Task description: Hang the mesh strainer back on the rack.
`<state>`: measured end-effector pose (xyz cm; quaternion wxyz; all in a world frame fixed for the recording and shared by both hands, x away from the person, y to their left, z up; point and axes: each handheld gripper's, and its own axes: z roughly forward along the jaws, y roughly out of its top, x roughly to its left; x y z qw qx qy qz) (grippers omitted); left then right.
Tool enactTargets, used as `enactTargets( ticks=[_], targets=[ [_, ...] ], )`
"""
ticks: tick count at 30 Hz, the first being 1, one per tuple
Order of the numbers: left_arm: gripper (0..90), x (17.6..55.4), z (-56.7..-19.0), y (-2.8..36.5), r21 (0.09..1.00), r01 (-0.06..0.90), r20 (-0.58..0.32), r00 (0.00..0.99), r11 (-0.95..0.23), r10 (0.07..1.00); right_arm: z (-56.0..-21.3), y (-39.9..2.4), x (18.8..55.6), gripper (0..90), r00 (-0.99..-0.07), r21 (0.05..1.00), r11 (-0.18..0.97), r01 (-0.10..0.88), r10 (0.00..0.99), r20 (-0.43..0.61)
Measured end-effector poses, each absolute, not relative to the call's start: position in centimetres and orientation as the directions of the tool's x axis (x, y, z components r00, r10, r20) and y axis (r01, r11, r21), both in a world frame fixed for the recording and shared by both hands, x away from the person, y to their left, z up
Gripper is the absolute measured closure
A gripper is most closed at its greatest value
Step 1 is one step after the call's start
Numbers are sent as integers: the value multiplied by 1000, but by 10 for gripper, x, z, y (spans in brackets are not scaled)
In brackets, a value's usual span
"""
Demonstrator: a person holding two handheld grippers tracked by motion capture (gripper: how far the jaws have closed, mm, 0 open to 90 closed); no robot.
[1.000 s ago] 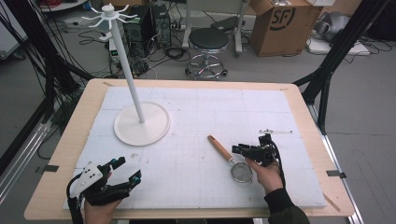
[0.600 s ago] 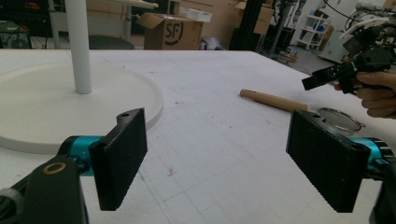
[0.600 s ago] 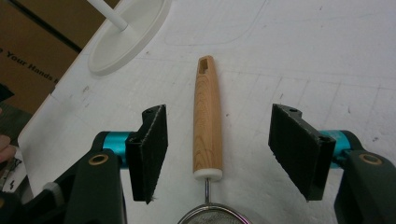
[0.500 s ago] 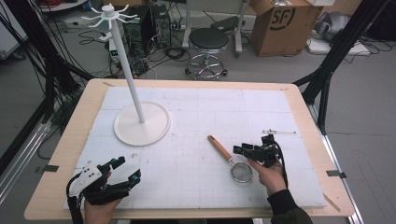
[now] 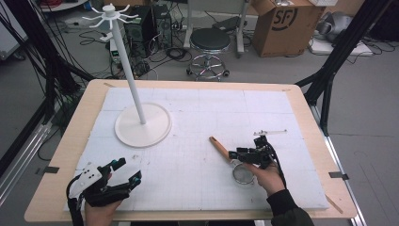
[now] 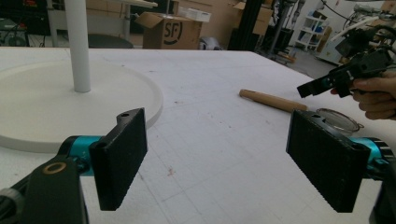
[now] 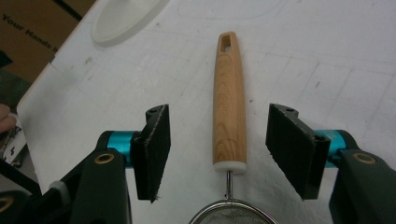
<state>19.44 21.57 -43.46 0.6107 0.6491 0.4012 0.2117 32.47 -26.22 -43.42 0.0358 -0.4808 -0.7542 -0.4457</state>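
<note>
white stand (image 5: 142, 123) blocks far left; mat (image 5: 188, 169) between grippers open.

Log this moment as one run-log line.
right gripper: jaws just moving, open astride strainer handle | left gripper: open, idle | strainer: flat on table

Strainer bowl (image 7: 229, 213): cut off by the bottom edge of your right gripper view; you see just its rim.
Stand (image 6: 77, 44): its pole runs off the top of your left gripper view.
Mesh (image 5: 243, 173): partly covered by your right hand (image 5: 268, 176).
</note>
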Motion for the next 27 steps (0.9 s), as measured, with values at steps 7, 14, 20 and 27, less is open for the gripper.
enactTargets(
  ticks=[7, 14, 20, 27],
  targets=[
    [211, 189, -434, 215, 963, 263, -210, 584, 62, 784, -438, -254, 330, 428, -543, 609, 200, 768, 708, 451],
    [211, 181, -432, 216, 965, 256, -206, 576, 65, 791, -437, -240, 336, 454, -565, 579, 272, 769, 713, 415],
    [211, 182, -433, 214, 964, 261, -199, 579, 52, 791, -441, -232, 338, 465, -576, 570, 301, 765, 716, 395],
    [211, 181, -433, 214, 963, 262, -204, 580, 57, 789, -440, -227, 335, 494, -606, 579, 352, 735, 725, 328]
  ],
)
